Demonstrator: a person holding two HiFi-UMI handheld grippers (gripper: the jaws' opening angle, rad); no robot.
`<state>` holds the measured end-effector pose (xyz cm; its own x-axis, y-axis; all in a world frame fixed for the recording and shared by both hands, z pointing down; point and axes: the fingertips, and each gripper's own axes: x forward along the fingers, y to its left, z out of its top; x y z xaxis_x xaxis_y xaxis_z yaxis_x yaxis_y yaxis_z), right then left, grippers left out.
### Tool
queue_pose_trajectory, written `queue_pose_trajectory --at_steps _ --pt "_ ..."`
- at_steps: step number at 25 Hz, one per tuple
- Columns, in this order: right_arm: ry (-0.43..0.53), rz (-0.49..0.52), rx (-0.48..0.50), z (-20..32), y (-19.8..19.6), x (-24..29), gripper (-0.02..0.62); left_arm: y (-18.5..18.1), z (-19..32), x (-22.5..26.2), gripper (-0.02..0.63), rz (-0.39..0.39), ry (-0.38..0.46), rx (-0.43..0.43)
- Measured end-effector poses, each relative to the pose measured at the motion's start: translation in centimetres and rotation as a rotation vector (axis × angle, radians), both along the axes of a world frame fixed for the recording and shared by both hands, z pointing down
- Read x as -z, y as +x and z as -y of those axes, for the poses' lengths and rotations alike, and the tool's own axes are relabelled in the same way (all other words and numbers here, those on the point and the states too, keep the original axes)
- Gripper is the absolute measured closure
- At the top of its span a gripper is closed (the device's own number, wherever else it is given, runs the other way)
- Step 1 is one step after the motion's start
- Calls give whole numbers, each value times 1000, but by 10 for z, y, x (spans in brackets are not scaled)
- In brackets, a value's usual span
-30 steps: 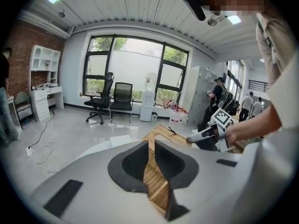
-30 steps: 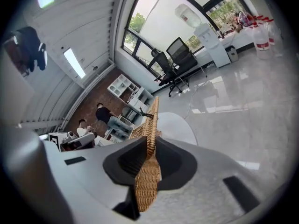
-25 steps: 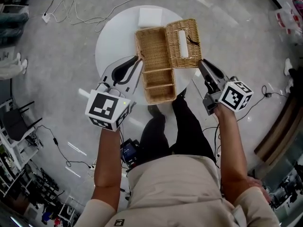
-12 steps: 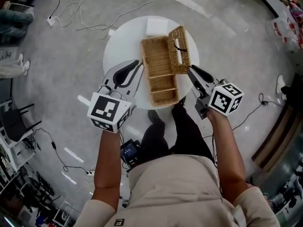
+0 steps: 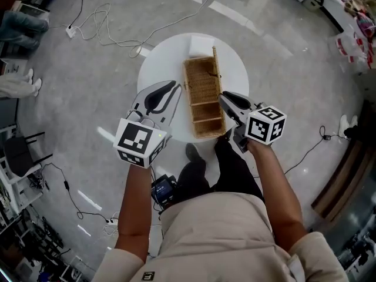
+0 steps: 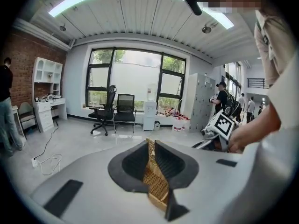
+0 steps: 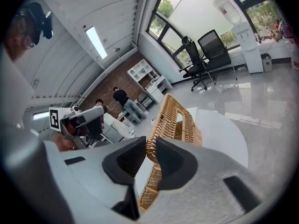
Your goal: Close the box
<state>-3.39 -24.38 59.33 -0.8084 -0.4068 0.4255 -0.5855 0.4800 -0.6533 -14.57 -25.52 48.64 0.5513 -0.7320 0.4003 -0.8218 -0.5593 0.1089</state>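
The round white table [image 5: 154,69] carries the wicker box [image 5: 202,101] in the middle, its long axis running straight away from the person. The lid [image 5: 214,69] stands upright on edge along the box's right long side, so it has to tip leftward over the open compartments. The right gripper [image 5: 225,98] is the nearer one: it sits at the lid's near end with the woven rim between its jaws, pads against both faces, and the jaws are opening. The left gripper [image 5: 175,87] lies just beside the box's left wall, jaws parted by a narrow slit through which the wicker shows; it appears to clamp nothing.
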Motion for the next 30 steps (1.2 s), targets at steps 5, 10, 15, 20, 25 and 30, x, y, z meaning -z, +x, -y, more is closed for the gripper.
queue_pose_trajectory --at_steps 5,10,15,20,25,30 --pt "-6 -33 37 -4 -22 -2 535 -17 0 18 566 3 21 11" --pt "-11 -63 71 -6 -26 -7 534 -20 -3 32 566 8 39 21" --pt "-16 -97 112 -12 -36 -11 532 -24 -14 48 566 9 57 28" --pt "-29 -129 151 -16 -43 -18 529 -25 -23 63 566 12 73 34" --pt "-51 -154 195 -21 -56 -24 526 -28 -31 84 566 10 101 39" --pt "-81 -163 231 -24 -70 -26 549 -33 -38 100 566 12 123 40"
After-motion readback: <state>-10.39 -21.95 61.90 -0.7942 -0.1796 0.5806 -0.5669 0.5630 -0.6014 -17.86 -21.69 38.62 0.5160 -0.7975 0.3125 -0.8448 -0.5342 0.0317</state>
